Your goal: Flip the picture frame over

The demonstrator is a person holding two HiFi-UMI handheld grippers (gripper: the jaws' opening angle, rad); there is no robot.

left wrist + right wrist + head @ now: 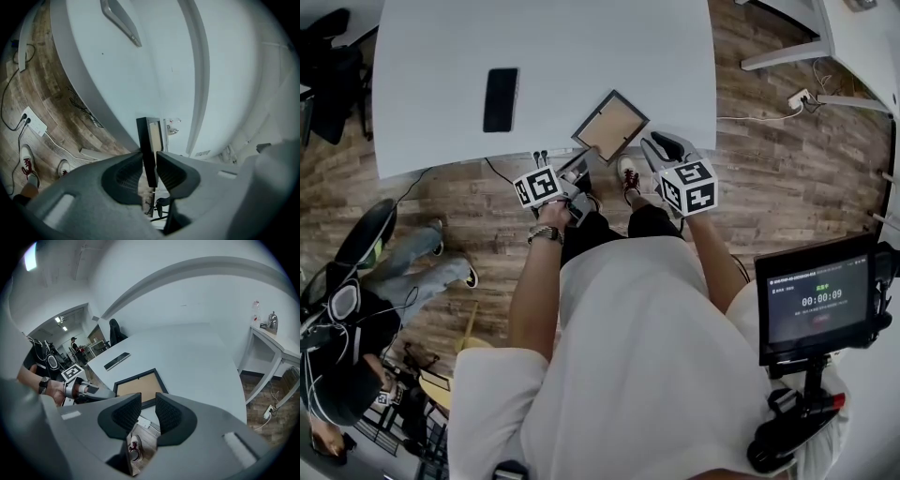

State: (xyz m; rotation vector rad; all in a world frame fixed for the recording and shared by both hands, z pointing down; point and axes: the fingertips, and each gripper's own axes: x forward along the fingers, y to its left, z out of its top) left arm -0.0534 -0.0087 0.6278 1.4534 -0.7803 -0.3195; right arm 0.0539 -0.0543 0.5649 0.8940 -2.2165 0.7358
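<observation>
Grips frame (610,125) by its near-left corner with left gripper (579,169), jaws clamped on the black edge, at the middle of the head view. Holds right gripper (661,147) just right of that, at the table (581,47) edge, jaws apart, nothing between them. Has the frame brown back up at the table's near edge. Farther, upper left: phone (501,98), flat, well apart.
</observation>
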